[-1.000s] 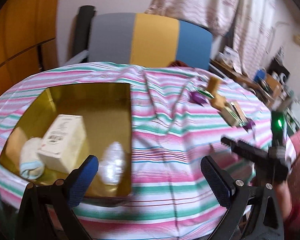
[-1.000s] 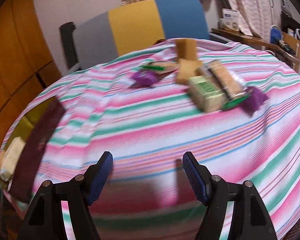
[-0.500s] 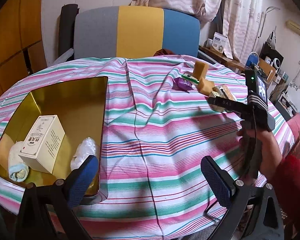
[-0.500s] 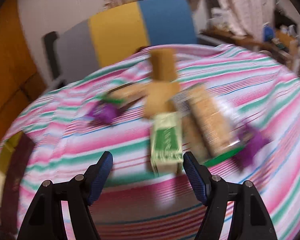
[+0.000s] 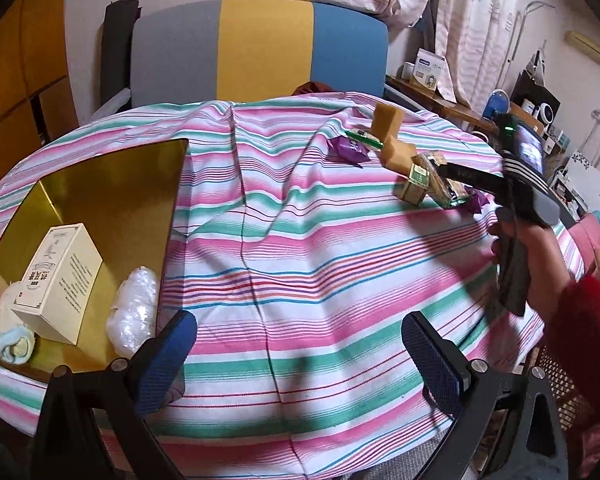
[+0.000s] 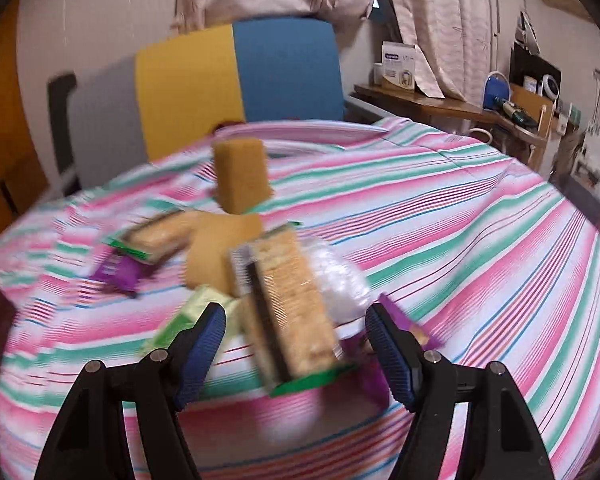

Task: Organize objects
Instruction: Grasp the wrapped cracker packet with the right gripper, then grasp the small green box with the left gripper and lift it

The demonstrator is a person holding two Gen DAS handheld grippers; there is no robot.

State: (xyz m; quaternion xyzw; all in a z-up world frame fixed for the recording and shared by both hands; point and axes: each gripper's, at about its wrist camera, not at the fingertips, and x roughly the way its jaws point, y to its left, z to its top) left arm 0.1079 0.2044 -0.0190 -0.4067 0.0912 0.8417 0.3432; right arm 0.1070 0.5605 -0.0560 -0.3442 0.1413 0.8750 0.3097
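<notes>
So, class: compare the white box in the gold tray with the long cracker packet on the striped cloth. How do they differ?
The white box is opaque card with printed text; the cracker packet is clear wrap showing tan crackers, edged in green. The box lies inside the gold tray, beside a rolled cloth and a plastic bundle; the packet lies on the cloth among other snacks, between the right gripper's open jaws. Both are long and rectangular.

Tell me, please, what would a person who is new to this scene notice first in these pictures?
First comes the striped tablecloth in pink, green and white that covers the table. At its left edge sits a gold tray holding a cream box, a rolled towel and a clear plastic bag. On the far right lies a heap of snack packets and sponge blocks, with the open right gripper just before it.
</notes>
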